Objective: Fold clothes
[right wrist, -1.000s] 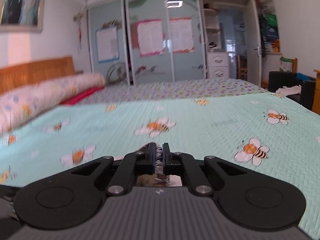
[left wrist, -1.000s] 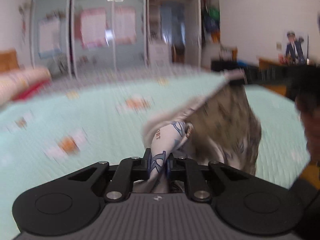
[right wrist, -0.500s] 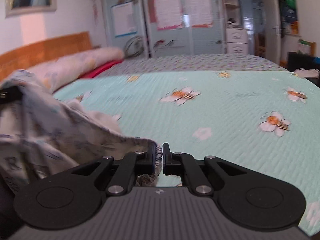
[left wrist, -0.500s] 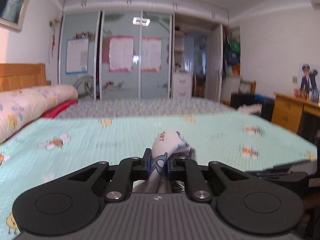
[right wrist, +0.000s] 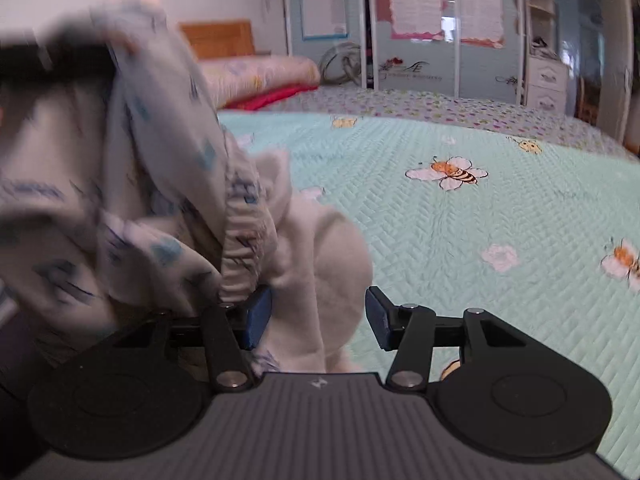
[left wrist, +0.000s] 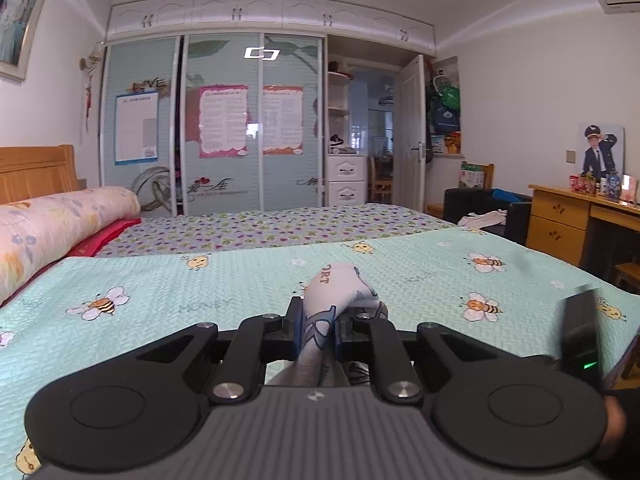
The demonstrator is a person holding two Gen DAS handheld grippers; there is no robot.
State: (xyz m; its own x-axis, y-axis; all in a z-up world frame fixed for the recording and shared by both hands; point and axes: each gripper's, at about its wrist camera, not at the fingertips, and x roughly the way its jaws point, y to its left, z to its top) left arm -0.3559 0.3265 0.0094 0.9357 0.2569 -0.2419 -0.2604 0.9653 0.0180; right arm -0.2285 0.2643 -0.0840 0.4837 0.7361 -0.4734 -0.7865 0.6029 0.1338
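Low in the left wrist view, the left gripper [left wrist: 316, 330] is clamped on a bunch of white fabric with blue printed lettering, part of the garment [left wrist: 334, 286], which pokes up between its blue-padded fingers [left wrist: 297, 330] at the centre of the frame. At the right edge of that view a dark blurred block with a small green light [left wrist: 580, 336] juts in.

In the right wrist view, the right gripper [right wrist: 318, 316] has just been opening, and its jaws now stand apart at lower centre. A pale fleecy fold of the same garment [right wrist: 316, 248] hangs between them; it lies against the left pad [right wrist: 258, 316], while the right pad [right wrist: 378, 316] is clear of it, so nothing is pinched. A gathered elastic edge of the cloth runs up and left from the left pad, and the rest of the printed fabric fills the left half of the frame, blurred, lifted above the bed.

Beneath both grippers spreads a mint-green quilted bedspread with bee pictures [right wrist: 500, 208]. Beyond it, in the left wrist view, a floral pink bolster [left wrist: 60, 220] lies at middle left, a sliding-door wardrobe with posters [left wrist: 212, 128] spans the back wall, and a wooden desk [left wrist: 568, 216] stands at right.
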